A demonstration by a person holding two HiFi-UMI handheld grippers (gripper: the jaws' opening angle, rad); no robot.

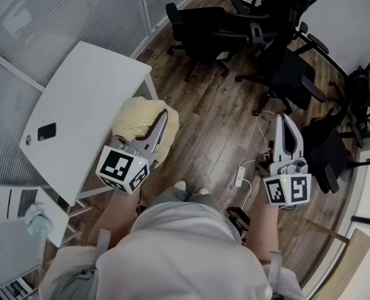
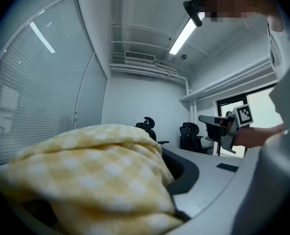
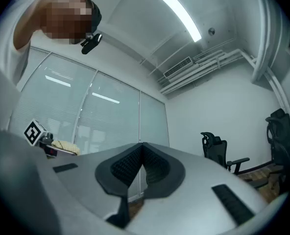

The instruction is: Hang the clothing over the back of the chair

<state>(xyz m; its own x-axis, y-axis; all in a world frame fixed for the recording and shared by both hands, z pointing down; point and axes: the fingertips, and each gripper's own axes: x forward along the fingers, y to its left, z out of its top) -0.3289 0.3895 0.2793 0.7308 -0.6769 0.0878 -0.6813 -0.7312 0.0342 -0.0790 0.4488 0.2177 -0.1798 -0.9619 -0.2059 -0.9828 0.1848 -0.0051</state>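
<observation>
Head view: left gripper (image 1: 164, 115) clamps yellow clothing (image 1: 132, 120) beside the table (image 1: 79, 105) edge; right gripper (image 1: 285, 120), closed empty, over bare floor (image 1: 216, 130).

Your pale yellow checked cloth (image 2: 101, 180) covers one jaw of your left gripper (image 1: 162, 120) and runs off the left gripper view's bottom edge. In the head view, the black office chairs (image 1: 279, 17) are cropped at the top edge.
</observation>
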